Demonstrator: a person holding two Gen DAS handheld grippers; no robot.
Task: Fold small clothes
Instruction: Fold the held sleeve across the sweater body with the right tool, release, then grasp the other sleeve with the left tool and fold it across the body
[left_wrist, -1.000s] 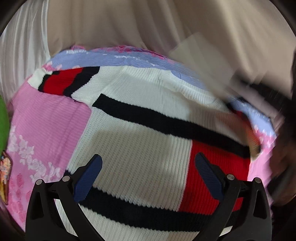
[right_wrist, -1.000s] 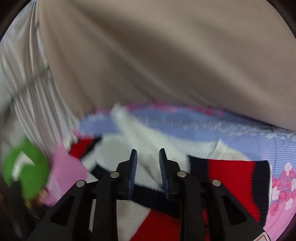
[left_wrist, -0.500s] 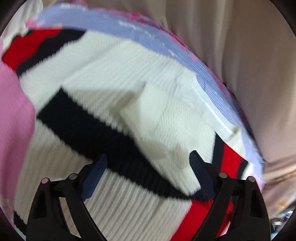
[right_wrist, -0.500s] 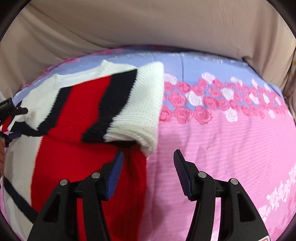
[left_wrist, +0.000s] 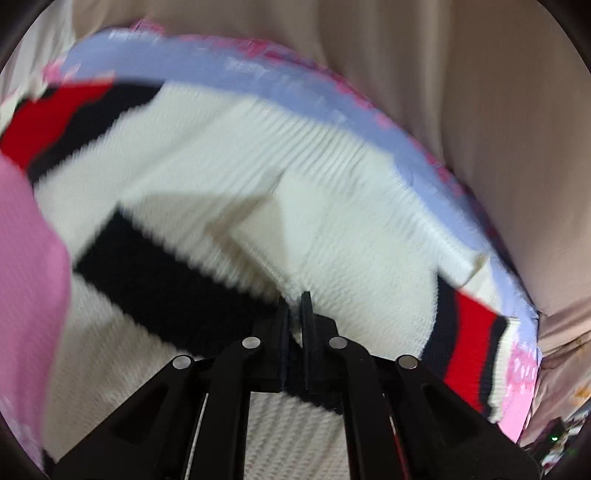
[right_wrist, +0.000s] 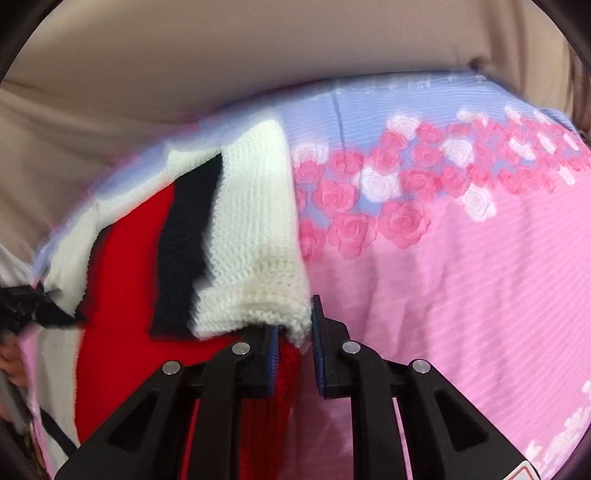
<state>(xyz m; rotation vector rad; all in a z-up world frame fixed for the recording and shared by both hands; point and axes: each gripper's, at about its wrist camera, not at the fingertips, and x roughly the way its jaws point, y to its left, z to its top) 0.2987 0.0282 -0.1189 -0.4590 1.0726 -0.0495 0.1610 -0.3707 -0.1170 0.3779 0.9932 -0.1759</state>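
1. Sweater, knitted in white, red and navy, lies spread on the bed's floral cover, with the cover's pale blue band beyond it and beige drapery behind that.
2. My left tongs have just been closing and now stand nearly together on the knit where the white panel meets a navy stripe, so I read them as pinching a fold of the sweater (the picture is smeared, so that is a judgement).
3. My right tongs have also just been closing, and they sit narrow over the sweater's right edge, white cuff and red knit caught between the pads.
4. That edge runs away from the right tongs toward the blue band, with bare pink cover to its right.
5. The sweater's body stretches leftward from there, so I judge the coming fold must carry this edge left across it.
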